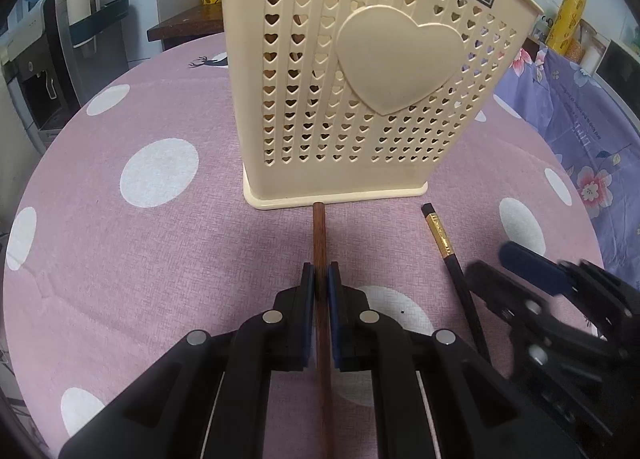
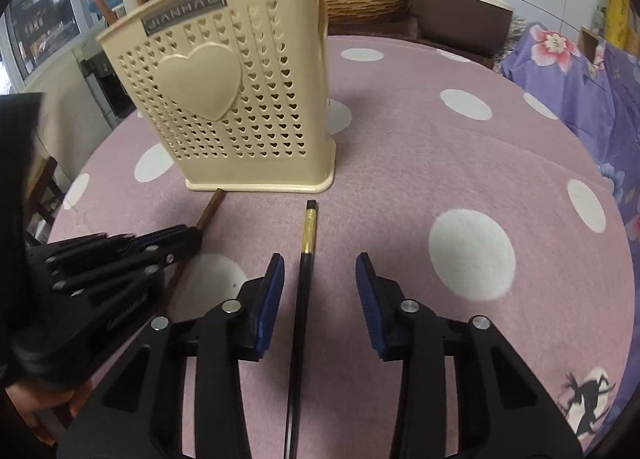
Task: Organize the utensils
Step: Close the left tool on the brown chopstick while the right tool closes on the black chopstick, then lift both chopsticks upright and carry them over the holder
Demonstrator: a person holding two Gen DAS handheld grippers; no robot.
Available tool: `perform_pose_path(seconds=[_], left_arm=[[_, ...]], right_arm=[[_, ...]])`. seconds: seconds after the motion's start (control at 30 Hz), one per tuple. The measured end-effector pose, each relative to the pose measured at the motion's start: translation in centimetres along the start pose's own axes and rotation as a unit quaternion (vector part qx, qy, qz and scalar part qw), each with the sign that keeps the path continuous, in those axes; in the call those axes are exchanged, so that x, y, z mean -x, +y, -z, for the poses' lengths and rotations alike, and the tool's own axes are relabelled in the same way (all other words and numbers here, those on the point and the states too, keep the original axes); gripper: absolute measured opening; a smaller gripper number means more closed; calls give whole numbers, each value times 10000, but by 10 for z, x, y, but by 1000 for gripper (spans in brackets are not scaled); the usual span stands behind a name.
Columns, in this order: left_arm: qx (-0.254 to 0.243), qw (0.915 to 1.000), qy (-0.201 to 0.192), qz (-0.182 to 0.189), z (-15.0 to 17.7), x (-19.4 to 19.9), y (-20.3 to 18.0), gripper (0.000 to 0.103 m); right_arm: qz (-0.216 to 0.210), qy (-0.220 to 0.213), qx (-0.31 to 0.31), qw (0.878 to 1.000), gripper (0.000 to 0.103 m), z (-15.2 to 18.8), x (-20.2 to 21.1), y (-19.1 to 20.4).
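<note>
We have the left gripper (image 1: 320,279) clamped on the brown chopstick (image 1: 319,235), whose far tip touches the foot of the cream holder (image 1: 304,107) at twelve o'clock. The stick lies flat on the pink cloth (image 1: 160,239), so the pads pinch it low and close to the fabric. If we lift at this angle, the tip may drag along the holder's base and nudge it, or the thin round stick may roll out of the pinch. The right gripper (image 2: 320,279) stands partly open, astride the black chopstick (image 2: 303,291) without touching it; that stick's gold band points to twelve o'clock, just short of the holder. It sits nearer the left pad (image 2: 272,291), so closing now could shove it sideways rather than centre it, and it might skid toward three o'clock. In the left view the right gripper is at four o'clock, near our own; raising both sticks at once risks a knock between the tools.
</note>
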State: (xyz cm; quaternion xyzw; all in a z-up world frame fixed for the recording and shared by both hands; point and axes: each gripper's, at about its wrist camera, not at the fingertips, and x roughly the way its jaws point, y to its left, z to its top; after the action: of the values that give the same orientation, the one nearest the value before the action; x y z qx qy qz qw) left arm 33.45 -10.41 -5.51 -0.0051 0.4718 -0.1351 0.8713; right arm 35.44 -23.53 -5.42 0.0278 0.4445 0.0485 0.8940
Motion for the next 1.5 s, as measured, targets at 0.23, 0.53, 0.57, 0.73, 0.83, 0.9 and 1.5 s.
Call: perform_pose_path(seconds=[0.23, 0.53, 0.57, 0.73, 0.83, 0.9, 1.5], left_arm=[[-40, 10000, -4, 30, 3, 1, 0, 8], [-107, 9999, -21, -26, 2, 0, 0, 8], [-105, 9999, -22, -28, 2, 0, -1, 8], [-149, 9998, -32, -88, 1, 0, -3, 8], [-166, 9997, -58, -138, 1, -1, -6, 8], [-169, 9997, -64, -148, 1, -1, -6, 8], [-14, 9976, -633, 265, 3, 57, -2, 8]], right_arm=[[65, 128, 339, 9993, 28, -7, -23, 14], [171, 15, 521, 9985, 15, -7, -26, 17], [174, 17, 523, 9985, 13, -8, -25, 17], [148, 39, 493, 9987, 9, -9, -26, 16], [163, 41, 468, 9988, 9, -8, -25, 19], [173, 40, 447, 9988, 8, -8, -26, 19], [-539, -499, -188, 9971, 8, 0, 31, 3]])
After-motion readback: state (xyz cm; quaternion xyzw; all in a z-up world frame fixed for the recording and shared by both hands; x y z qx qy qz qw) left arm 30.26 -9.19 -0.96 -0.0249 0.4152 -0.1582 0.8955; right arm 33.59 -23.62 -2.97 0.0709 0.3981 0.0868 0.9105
